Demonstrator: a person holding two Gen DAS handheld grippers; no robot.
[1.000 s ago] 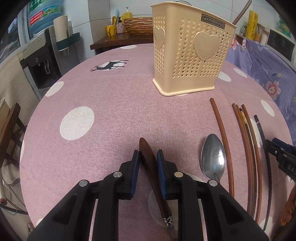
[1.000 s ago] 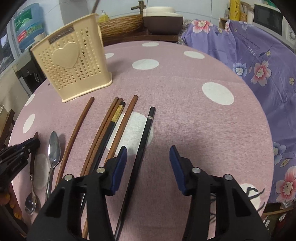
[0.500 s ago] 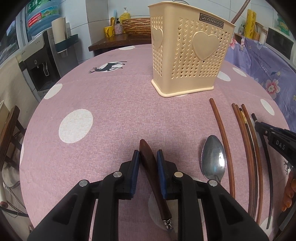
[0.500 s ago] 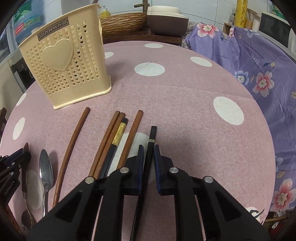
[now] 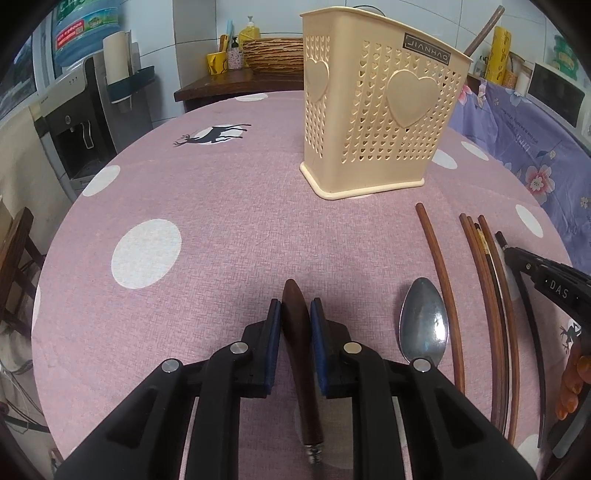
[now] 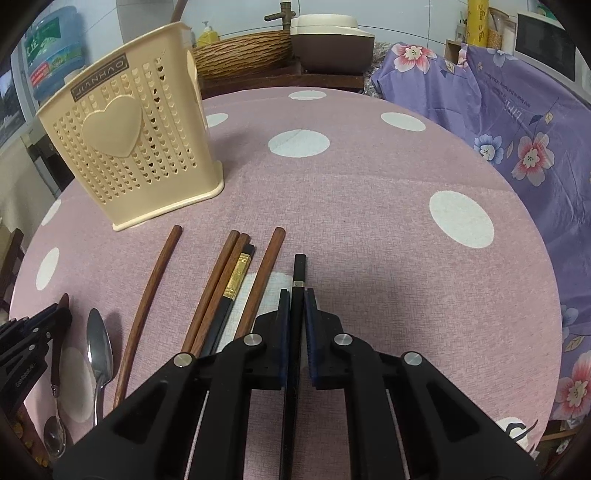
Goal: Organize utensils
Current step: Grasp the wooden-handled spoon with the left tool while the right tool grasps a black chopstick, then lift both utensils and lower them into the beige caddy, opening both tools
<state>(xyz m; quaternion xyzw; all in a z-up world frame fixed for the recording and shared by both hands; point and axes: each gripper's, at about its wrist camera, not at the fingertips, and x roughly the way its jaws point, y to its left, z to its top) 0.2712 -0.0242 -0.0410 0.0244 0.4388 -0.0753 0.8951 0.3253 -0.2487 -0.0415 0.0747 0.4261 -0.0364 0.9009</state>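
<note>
My left gripper [image 5: 295,314] is shut on the brown wooden handle of a spoon [image 5: 297,332], just above the pink dotted tablecloth. My right gripper [image 6: 296,306] is shut on a black chopstick [image 6: 298,269] at the right end of the row. A cream perforated utensil holder [image 5: 376,122] stands upright at the back; it also shows in the right wrist view [image 6: 129,147]. Several brown chopsticks [image 6: 210,295] and one black-and-gold chopstick [image 6: 234,284] lie side by side. A steel spoon [image 5: 424,325] lies between the grippers.
A brown stick [image 5: 484,27] stands inside the holder. A purple floral cloth [image 6: 517,129] covers furniture to the right. A water dispenser [image 5: 74,122] stands at the left. A wicker basket [image 6: 243,55] sits on a wooden sideboard behind the table.
My right gripper moved forward and shut on the black chopstick, then lifted slightly. My left gripper stayed shut on the wooden-handled spoon and edged towards the holder.
</note>
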